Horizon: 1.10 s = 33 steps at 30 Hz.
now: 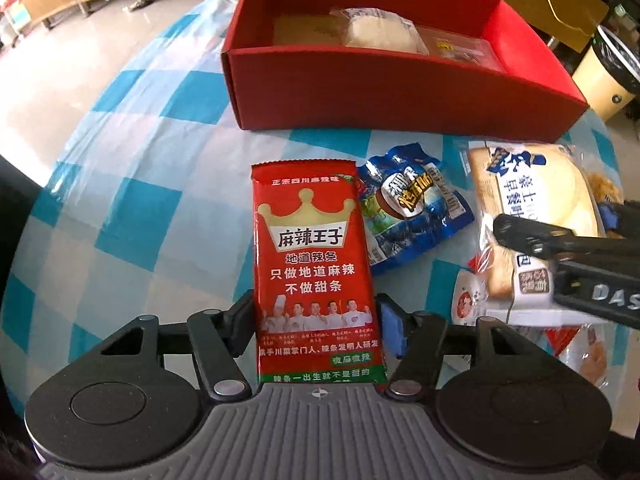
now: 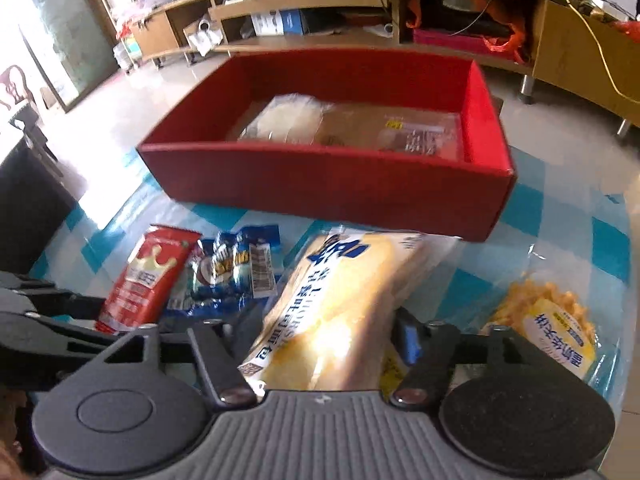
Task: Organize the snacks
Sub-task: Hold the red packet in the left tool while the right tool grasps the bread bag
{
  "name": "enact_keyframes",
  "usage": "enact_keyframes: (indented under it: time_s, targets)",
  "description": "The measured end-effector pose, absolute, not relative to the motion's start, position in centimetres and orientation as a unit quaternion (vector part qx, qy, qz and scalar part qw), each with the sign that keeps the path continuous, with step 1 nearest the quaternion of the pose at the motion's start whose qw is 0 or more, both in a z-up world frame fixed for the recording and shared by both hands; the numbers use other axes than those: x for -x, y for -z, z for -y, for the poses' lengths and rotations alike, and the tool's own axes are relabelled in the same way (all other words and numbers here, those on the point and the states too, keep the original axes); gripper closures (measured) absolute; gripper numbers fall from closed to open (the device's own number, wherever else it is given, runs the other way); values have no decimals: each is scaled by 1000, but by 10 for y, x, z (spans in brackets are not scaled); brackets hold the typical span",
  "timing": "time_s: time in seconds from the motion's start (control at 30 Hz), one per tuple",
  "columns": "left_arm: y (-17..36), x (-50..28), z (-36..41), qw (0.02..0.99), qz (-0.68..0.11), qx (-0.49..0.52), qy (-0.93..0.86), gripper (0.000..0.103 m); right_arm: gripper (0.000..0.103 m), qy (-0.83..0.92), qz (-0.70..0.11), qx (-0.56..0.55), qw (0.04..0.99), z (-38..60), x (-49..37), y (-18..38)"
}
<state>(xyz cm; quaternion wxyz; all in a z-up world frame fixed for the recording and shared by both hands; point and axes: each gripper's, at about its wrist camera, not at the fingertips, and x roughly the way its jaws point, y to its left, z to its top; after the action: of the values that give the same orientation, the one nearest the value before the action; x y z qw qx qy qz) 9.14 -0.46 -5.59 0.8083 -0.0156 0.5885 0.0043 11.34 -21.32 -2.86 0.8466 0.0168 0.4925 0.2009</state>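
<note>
Left tool (image 1: 316,320) is clamped on the red spicy-strip packet (image 1: 312,248), pads pressing its long edges. Right tool (image 2: 324,336) is squeezing the bread bag (image 2: 344,292), its near end between the pads. Between those two lies a blue snack pouch (image 1: 412,204) on the checkered tabletop (image 1: 160,152). Beyond them the red box (image 2: 332,184) sits open, two wrapped snacks already inside.
</note>
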Motion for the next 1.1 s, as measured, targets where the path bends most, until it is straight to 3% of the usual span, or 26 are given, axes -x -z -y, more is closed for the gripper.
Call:
enact_keyframes:
  time_s: [0.03,0.1,0.27,0.43,0.57,0.8,1.0,1.1]
  targets:
    - [55,-91,3,808,-589,23,-5,35,54,-199,-490,-25,848,218,-114,27]
    - [54,-92,1,808,-589,33,-5,36,59,-203,-491,-47,846,228,-117,24]
    - [49,-94,-2,809,-585,48,-9,36,58,-204,-510,-81,832,237,-123,29]
    - [50,-95,-2,810,-585,43,-17,35,39,-170,-533,-91,824,237,-130,32]
    - [49,-93,0,813,-580,29,-24,34,23,-128,-543,-38,829,219,-132,25]
    - [59,-94,6,812,-583,18,-33,32,20,-91,-579,-37,809,190,-124,25]
    - [61,-102,-7,803,-592,53,-37,18,17,-54,-610,-20,790,158,-145,18]
    - [62,-101,-9,805,-591,34,-43,18,15,-26,-632,37,773,138,-152,39]
